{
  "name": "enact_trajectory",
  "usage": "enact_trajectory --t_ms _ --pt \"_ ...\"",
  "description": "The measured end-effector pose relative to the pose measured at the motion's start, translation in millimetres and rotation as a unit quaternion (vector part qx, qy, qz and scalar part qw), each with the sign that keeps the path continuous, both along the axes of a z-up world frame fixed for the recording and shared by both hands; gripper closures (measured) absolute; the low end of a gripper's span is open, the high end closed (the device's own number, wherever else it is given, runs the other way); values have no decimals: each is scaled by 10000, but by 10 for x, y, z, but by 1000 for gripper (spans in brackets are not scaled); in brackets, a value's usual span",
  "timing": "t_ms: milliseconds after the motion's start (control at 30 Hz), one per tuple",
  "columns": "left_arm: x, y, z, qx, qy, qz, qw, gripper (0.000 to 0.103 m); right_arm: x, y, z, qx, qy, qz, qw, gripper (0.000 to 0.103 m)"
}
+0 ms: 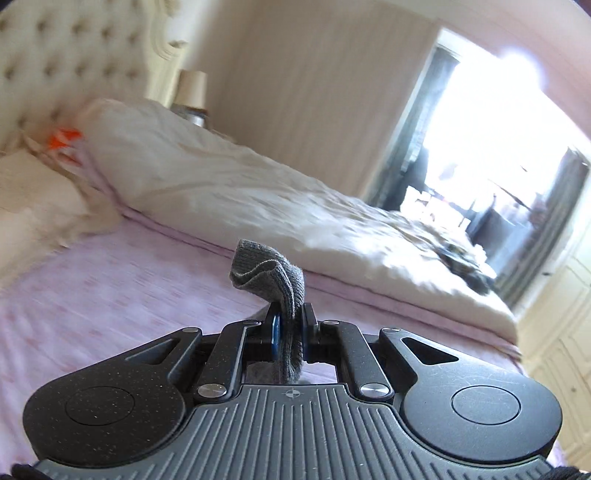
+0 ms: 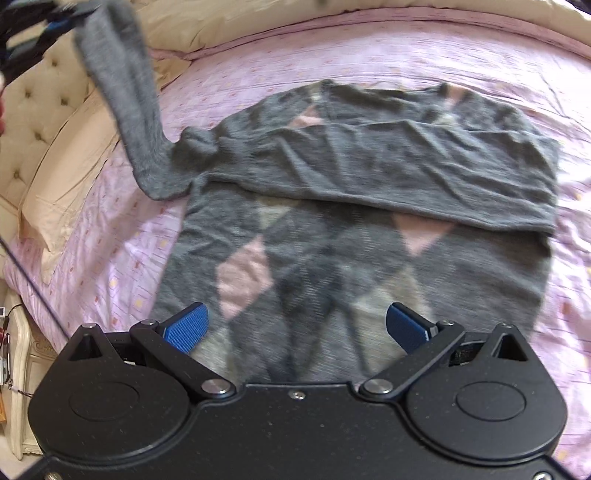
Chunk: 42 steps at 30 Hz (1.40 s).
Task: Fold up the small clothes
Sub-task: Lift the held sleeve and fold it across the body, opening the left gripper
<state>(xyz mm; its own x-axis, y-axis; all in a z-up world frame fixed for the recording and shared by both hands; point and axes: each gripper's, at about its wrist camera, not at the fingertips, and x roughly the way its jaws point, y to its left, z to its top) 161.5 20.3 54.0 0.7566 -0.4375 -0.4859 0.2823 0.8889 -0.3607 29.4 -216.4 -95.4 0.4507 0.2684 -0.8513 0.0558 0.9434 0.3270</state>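
A grey knit sweater point(image 2: 354, 236) with pink and beige diamonds lies flat on the pink bedsheet point(image 2: 461, 55). One sleeve is folded across its chest. Its other sleeve point(image 2: 122, 96) is lifted up to the top left, where my left gripper point(image 2: 70, 18) holds the cuff. In the left wrist view my left gripper point(image 1: 290, 328) is shut on the grey cuff point(image 1: 269, 280), which sticks out above the blue pads. Above the sweater's lower hem my right gripper point(image 2: 297, 328) hovers open, nothing between its blue pads point(image 2: 186, 328).
A cream duvet point(image 1: 258, 199) is heaped along the far side of the bed, with pillows point(image 1: 33, 206) by the tufted headboard point(image 1: 74, 55). A lamp point(image 1: 192, 92) stands behind. A bright window point(image 1: 491, 155) is at right. A bedside cabinet point(image 2: 22, 369) stands at the left.
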Motion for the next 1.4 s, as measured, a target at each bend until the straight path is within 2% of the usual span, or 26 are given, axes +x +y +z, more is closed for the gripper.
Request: enact_trajectory --t_ms 167,367,433,467,567,600,700,867,1033,1100,1133,1167,1333,1400 --pt "-73 -923 -460 69 321 -657 9973 93 -160 -311 -13 -40 0 -196 9998 0" --pt "-101 -1627 -1018 359 874 -1295 9871 92 -321 -592 -68 -70 107 -441 9989 0" --pt "-129 -1743 -1136 450 1073 -1543 9811 80 -349 -648 -88 -72 140 -492 9987 0" --pt "-172 -1769 -1166 474 1098 -1617 9796 78 -353 -667 -98 -70 154 -517 9985 0" --pt "-303 -1723 -1184 633 1065 -1838 9751 75 -350 -722 -126 -57 186 -618 9979 0" --pt "-331 -1674 -1191 714 1031 -1884 9741 71 -339 -739 -130 -57 180 -652 9977 0" --pt "-402 -1544 -1228 1010 1007 -1843 9725 67 -267 -792 -134 -43 126 -774 9969 0" --pt "-220 -1027 -1431 1597 1330 -1259 9700 67 -20 -906 -87 24 -122 -978 9951 0" --pt "107 -573 -1594 1719 1705 -628 9682 67 382 -973 -34 -227 -287 -1139 9928 1" --pt "224 -494 -1661 1773 1784 -555 9663 67 546 -1014 -45 -453 -271 -1283 9903 9" --pt "272 -476 -1696 1812 1829 -560 9647 67 624 -1041 -57 -535 -246 -1338 9893 25" --pt "308 -470 -1730 1856 1872 -580 9629 67 697 -1069 -77 -592 -205 -1382 9884 34" --pt "476 -434 -2075 2059 2240 -565 9509 66 1032 -1272 -281 -685 33 -1579 9851 35" --pt "471 -412 -2099 1956 2104 -552 9563 63 1130 -1331 -369 -703 89 -1635 9840 35"
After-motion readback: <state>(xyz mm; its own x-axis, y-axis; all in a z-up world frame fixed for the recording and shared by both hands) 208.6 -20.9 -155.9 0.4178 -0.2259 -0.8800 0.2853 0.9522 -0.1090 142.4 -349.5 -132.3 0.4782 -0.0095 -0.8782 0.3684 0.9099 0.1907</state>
